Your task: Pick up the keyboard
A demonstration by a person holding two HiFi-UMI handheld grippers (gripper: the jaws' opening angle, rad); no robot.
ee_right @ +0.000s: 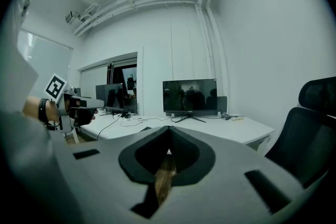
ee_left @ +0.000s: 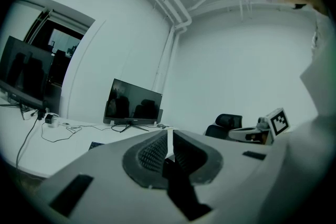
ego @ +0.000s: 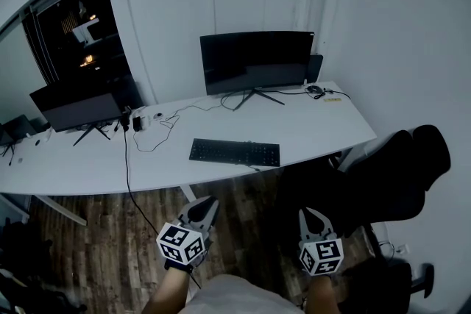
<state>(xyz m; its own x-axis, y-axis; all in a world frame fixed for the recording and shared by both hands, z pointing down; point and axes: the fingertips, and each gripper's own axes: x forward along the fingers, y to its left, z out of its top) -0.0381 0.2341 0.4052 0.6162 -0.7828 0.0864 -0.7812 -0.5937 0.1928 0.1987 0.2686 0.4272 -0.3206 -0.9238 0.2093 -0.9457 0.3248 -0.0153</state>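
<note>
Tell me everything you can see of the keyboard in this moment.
The keyboard is a black, flat, long rectangular slab with rows of low keys; individual keys are too small to make out. It lies flat on the white desk, close to its front edge, in front of the nearer monitor and apart from its stand. Only the desk touches it; nothing holds it.
</note>
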